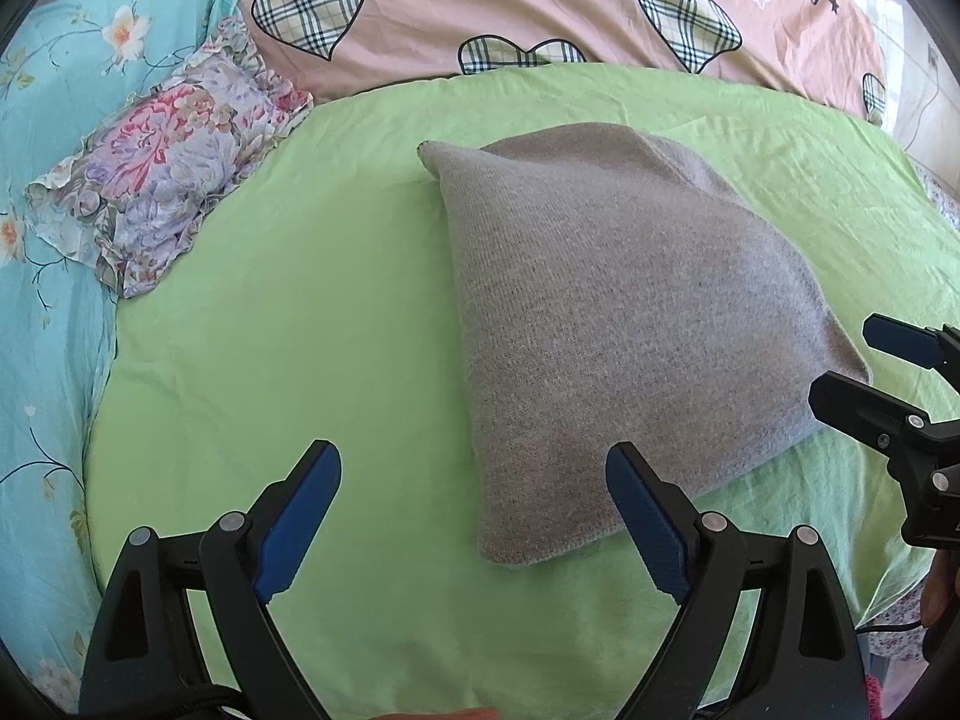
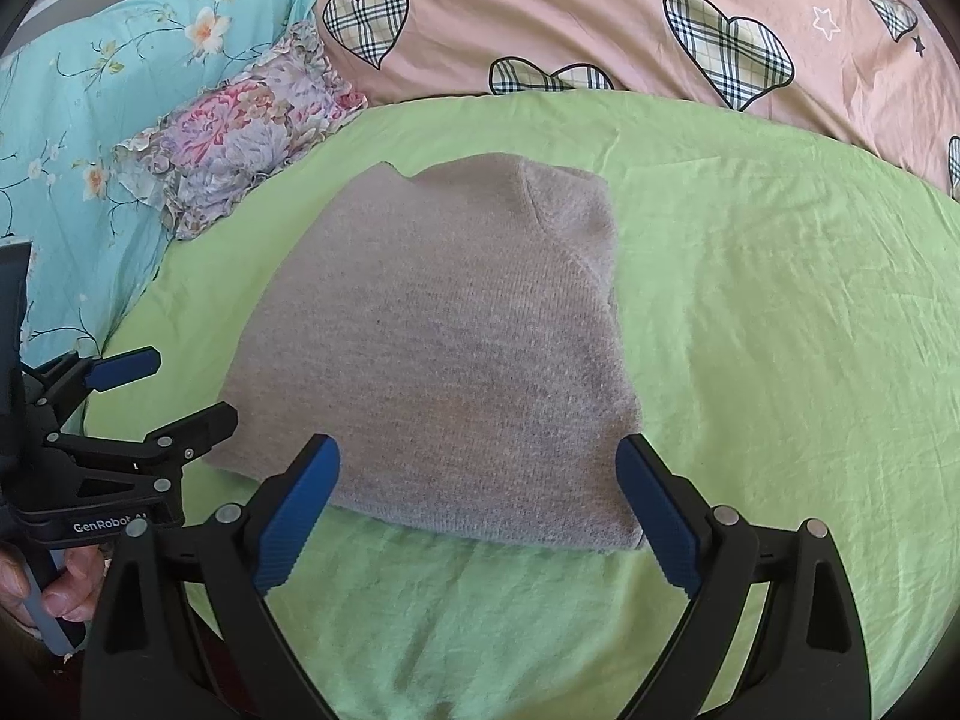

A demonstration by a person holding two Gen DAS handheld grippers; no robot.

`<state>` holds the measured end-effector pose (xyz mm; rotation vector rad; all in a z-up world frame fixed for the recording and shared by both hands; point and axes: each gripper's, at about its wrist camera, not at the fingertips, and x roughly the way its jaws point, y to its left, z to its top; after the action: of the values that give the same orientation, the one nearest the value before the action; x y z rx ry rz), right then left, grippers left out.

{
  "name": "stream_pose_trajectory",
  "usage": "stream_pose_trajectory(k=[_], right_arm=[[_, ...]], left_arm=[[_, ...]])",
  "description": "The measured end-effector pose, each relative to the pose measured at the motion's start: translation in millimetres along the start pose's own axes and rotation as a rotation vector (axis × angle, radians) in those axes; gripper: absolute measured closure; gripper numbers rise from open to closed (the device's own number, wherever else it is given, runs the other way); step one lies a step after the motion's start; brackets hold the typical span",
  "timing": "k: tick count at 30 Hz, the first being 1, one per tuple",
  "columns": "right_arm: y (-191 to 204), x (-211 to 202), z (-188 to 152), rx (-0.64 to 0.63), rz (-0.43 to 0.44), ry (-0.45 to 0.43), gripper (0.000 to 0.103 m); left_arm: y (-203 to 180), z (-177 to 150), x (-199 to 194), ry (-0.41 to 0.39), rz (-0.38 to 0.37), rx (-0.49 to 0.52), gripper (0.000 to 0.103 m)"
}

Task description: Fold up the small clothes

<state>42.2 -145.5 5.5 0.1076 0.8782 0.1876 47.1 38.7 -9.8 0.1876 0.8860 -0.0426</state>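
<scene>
A grey knit garment (image 1: 618, 324) lies folded into a compact block on the green sheet (image 1: 288, 312); it also shows in the right wrist view (image 2: 456, 354). My left gripper (image 1: 474, 468) is open and empty, just short of the garment's near left corner. My right gripper (image 2: 480, 462) is open and empty, at the garment's near edge. The right gripper also shows at the right edge of the left wrist view (image 1: 864, 360). The left gripper shows at the left edge of the right wrist view (image 2: 186, 384).
A floral folded cloth (image 1: 162, 168) lies at the green sheet's far left. A pink quilt with plaid hearts (image 1: 540, 6) runs along the back. A turquoise flowered cover (image 1: 48, 276) lies on the left.
</scene>
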Motion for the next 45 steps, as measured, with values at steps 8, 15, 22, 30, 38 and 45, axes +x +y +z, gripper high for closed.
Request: stream_pose_trajectory(k=[8,15,22,30,38,45], right_arm=[[1.1,1.3,-2.2,-0.003,0.002,0.021,0.009],[1.2,3.6,-2.7,-0.006,-0.003,0.055,0.009],[5.6,3.7,-3.0,-0.02,0.006,0.06,0.009],[6.7,5.3,-3.7,-0.017,0.012,0.068,0.009],[7.9,5.9,-5.4,-0.013,0.01,0.074,0.009],[7.3,7.8,-5.6,-0.011,0.013,0.079,0.009]], left_arm=[[-1.4,-0.8,1.6,0.01,0.006,0.012,0.011],[-0.8,-1.2,3.3,0.019,0.007,0.023,0.011],[-0.5,-1.1,3.2,0.02,0.009,0.023,0.011],[-0.5,-1.4,2.8,0.021,0.009,0.022,0.011],[-1.7,-2.0,2.2,0.019,0.011,0.024,0.011],[-1.8,-2.1,2.0,0.017,0.009,0.025,0.011]])
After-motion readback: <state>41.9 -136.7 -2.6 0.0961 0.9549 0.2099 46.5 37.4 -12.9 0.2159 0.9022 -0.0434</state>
